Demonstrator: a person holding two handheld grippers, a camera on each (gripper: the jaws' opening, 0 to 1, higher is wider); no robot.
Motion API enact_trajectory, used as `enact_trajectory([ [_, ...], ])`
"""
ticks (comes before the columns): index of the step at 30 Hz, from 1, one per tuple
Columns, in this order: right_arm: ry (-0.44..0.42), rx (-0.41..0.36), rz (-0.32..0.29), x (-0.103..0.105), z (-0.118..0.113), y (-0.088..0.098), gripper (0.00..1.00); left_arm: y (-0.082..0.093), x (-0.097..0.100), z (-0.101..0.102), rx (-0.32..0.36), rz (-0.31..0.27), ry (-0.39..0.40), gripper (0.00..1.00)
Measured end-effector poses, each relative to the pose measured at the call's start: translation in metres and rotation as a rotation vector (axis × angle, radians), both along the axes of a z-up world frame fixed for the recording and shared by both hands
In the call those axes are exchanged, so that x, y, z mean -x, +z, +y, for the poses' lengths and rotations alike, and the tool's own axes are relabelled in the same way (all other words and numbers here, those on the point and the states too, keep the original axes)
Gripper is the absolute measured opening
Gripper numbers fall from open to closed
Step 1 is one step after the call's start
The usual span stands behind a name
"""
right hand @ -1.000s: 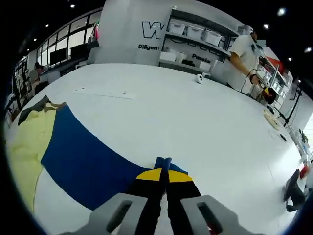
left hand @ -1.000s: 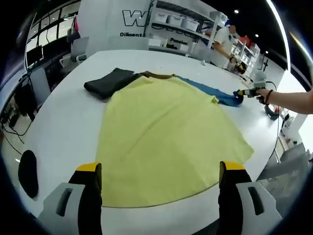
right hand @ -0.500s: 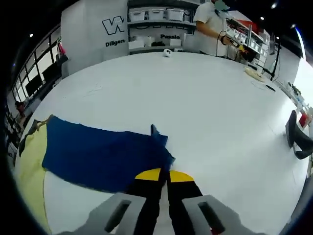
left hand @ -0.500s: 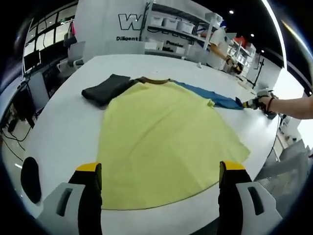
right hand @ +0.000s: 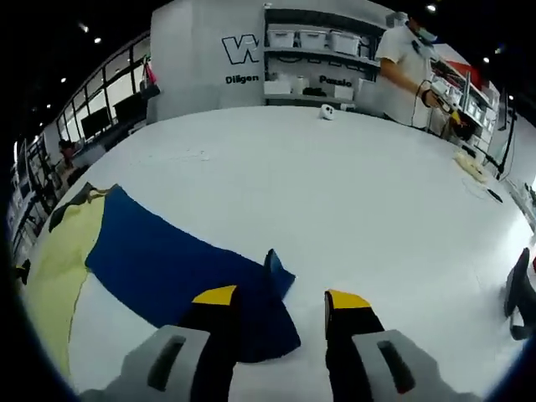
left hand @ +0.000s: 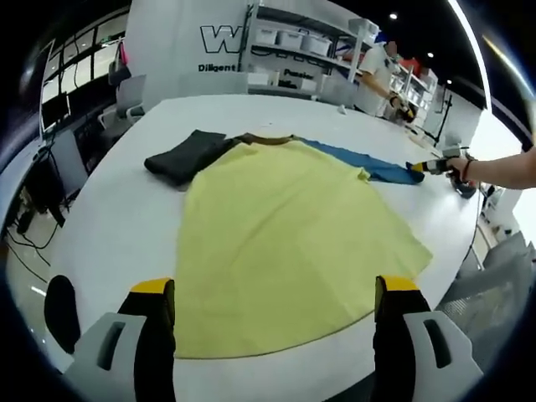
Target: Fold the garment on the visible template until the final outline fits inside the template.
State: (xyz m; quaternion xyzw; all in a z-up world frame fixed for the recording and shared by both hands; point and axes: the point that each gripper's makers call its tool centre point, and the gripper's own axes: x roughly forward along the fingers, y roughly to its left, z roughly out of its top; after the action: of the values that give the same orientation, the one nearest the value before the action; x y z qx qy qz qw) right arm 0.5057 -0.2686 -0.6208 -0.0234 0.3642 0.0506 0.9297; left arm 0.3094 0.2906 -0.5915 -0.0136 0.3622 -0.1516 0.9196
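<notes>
Garment (left hand: 285, 234): yellow body spread flat across the white table (left hand: 109, 226), centre of the left gripper view; seen again as a yellow strip at the left edge of the right gripper view.
Blue sleeve (right hand: 180, 268): stretched out flat from the yellow body, lower left to lower centre of the right gripper view; its end bunched in a small peak between the jaws.
Dark sleeve (left hand: 186, 154): folded or heaped, hard to say which, upper left of centre in the left gripper view, touching the yellow body.
Collar (left hand: 264, 138): brownish, at the far edge of the yellow body.
Left gripper (left hand: 272, 322): jaws wide apart at the bottom of its view, nothing between them, above the garment's near hem.
Right gripper (right hand: 280, 311): jaws parted, holding nothing; sleeve end lies between and under them.
Background: shelving (right hand: 314, 50) upper centre, a person (right hand: 406, 71) standing at upper right.
</notes>
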Motion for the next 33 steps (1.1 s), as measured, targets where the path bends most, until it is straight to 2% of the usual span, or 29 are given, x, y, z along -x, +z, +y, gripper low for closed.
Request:
enact_trajectory([
  [2,0.043,0.038,0.045,-0.003,0.002,-0.005,0.28,0.001,-0.001,0.000,-0.004,-0.003,-0.004,0.96],
  [3,0.064,0.060,0.063,-0.005,0.002,-0.007,0.19,0.001,-0.001,0.001,-0.005,-0.003,-0.002,0.95],
  [6,0.051,0.090,0.092,-0.007,-0.001,-0.011,0.04,0.003,-0.003,0.004,-0.007,-0.008,0.008,0.95],
  [8,0.038,0.091,0.118,-0.004,-0.003,-0.015,0.00,0.003,-0.003,0.005,-0.007,-0.009,0.010,0.95],
  [13,0.022,0.102,0.128,0.001,-0.006,-0.012,0.00,0.004,-0.001,0.007,-0.011,-0.008,0.008,0.95],
  [15,-0.021,0.098,0.126,0.002,-0.011,-0.005,0.00,0.004,-0.001,0.009,-0.015,-0.005,0.003,0.95],
  [17,-0.076,0.070,0.115,0.002,-0.014,0.006,0.00,0.006,-0.001,0.010,-0.016,-0.008,-0.001,0.96],
  [20,-0.109,0.061,0.113,0.002,-0.016,0.021,0.00,0.009,0.000,0.010,-0.009,-0.011,-0.008,0.97],
  [21,-0.122,0.043,0.086,-0.002,-0.015,0.033,0.00,0.010,0.000,0.009,-0.007,-0.013,-0.014,0.98],
  [22,-0.125,0.040,0.080,-0.003,-0.014,0.037,0.00,0.011,0.001,0.008,-0.007,-0.012,-0.021,0.99],
  [23,-0.132,0.030,0.070,-0.007,-0.013,0.047,0.00,0.012,0.002,0.006,-0.009,-0.014,-0.035,0.99],
  [27,-0.144,-0.020,0.047,-0.015,0.004,0.070,0.00,0.015,0.005,0.004,-0.003,-0.012,-0.054,0.99],
  [33,-0.150,-0.028,0.037,-0.024,0.028,0.091,0.00,0.018,0.007,0.005,-0.007,-0.012,-0.064,0.99],
])
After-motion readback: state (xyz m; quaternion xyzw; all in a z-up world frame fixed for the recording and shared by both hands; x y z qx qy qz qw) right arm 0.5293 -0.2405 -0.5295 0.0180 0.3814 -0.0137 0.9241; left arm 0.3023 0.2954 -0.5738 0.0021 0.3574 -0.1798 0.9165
